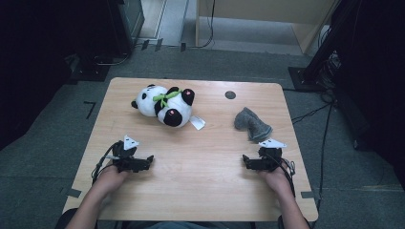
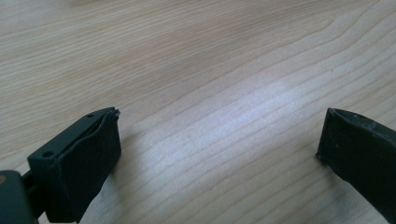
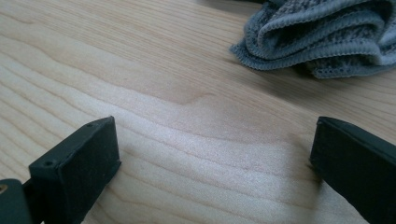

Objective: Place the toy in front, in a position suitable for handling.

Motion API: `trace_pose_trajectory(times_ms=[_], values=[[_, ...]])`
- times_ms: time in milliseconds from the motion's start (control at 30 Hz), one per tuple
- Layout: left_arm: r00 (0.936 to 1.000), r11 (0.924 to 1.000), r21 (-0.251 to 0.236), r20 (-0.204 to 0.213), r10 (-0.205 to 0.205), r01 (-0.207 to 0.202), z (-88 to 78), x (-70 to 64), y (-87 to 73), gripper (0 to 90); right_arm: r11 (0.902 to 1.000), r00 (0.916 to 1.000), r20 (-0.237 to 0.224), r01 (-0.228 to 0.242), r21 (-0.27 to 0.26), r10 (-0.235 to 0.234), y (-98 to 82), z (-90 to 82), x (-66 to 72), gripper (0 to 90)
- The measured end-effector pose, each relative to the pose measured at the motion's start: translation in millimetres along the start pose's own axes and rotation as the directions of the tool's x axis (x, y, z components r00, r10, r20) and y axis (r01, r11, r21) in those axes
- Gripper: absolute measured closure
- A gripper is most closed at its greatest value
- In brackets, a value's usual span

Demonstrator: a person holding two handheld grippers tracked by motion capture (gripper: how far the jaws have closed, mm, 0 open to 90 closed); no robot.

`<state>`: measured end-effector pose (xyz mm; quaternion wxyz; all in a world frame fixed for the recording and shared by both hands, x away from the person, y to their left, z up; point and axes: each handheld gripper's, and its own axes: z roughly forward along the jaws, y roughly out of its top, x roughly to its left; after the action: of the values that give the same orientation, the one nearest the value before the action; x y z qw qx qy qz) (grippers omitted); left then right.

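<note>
A black-and-white panda plush with a green ribbon lies on its side at the back left of the wooden table. Toward the back right sits a crumpled grey cloth. My left gripper rests low near the front left, its jaws pointing toward the table's middle. In the left gripper view the left gripper is open over bare wood. My right gripper rests at the front right, just in front of the cloth. The right gripper is open, with the grey cloth lying beyond its jaws, apart from them.
A white tag lies beside the panda. A dark round hole sits near the table's back edge. Cables run over the grey floor at the right, and dark equipment stands at both sides.
</note>
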<state>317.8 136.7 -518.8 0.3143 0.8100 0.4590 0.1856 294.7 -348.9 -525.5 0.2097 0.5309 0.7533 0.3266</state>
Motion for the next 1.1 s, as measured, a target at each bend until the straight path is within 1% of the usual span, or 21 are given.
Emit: trace_pose_trajectory(times_ms=[33, 133, 400, 600, 833, 867, 900, 1000, 1100], values=[[1.0, 1.0, 0.0, 0.001, 0.001, -0.001, 0.5, -0.4, 0.5, 0.0, 1.0, 1.0, -0.002, 0.007, -0.001, -0.007, -0.3, -0.2, -0.6, 1.1], [1.0, 1.0, 0.0, 0.001, 0.002, -0.002, 0.8, -0.5, 0.9, 0.0, 1.0, 1.0, 0.0, 0.001, 0.001, -0.001, -0.7, -0.7, -0.6, 1.1], [0.9999, 1.0, -0.001, 0.008, 0.007, -0.007, 1.7, -0.6, 1.7, 0.0, 1.0, 1.0, -0.003, 0.006, 0.002, -0.006, 0.0, 0.1, -2.9, 0.6], [1.0, 1.0, 0.0, -0.002, -0.002, 0.002, 1.7, -2.4, 1.8, 0.0, 0.9999, 0.9997, 0.019, -0.017, 0.002, 0.017, -0.2, -0.3, -5.5, 0.6], [1.0, 1.0, 0.001, -0.006, -0.006, 0.006, 1.7, -2.9, 1.9, 0.0, 0.9998, 0.9995, 0.023, -0.02, 0.002, 0.02, -0.2, -0.3, -5.1, 0.6], [1.0, 1.0, 0.001, -0.001, -0.001, 0.001, 1.6, -2.4, 1.8, 0.0, 0.9998, 0.9995, 0.023, -0.019, 0.001, 0.019, 0.0, -0.1, -5.3, 0.6], [0.9998, 0.9999, -0.001, 0.013, 0.015, -0.015, 1.3, -0.9, 1.3, 0.0, 0.9998, 0.9996, 0.023, -0.019, 0.001, 0.019, 0.1, 0.0, -5.4, 0.6], [0.9984, 0.9991, 0.006, 0.038, 0.041, -0.041, 1.9, 2.2, 2.9, 0.0, 0.9997, 0.9993, 0.027, -0.026, 0.0, 0.026, 0.6, 0.6, -5.1, 0.5], [0.9983, 0.9989, 0.016, 0.04, 0.043, -0.043, 2.7, 2.3, 5.1, 0.0, 0.9997, 0.9993, 0.027, -0.025, -0.001, 0.025, 0.9, 1.0, -5.2, 0.5]])
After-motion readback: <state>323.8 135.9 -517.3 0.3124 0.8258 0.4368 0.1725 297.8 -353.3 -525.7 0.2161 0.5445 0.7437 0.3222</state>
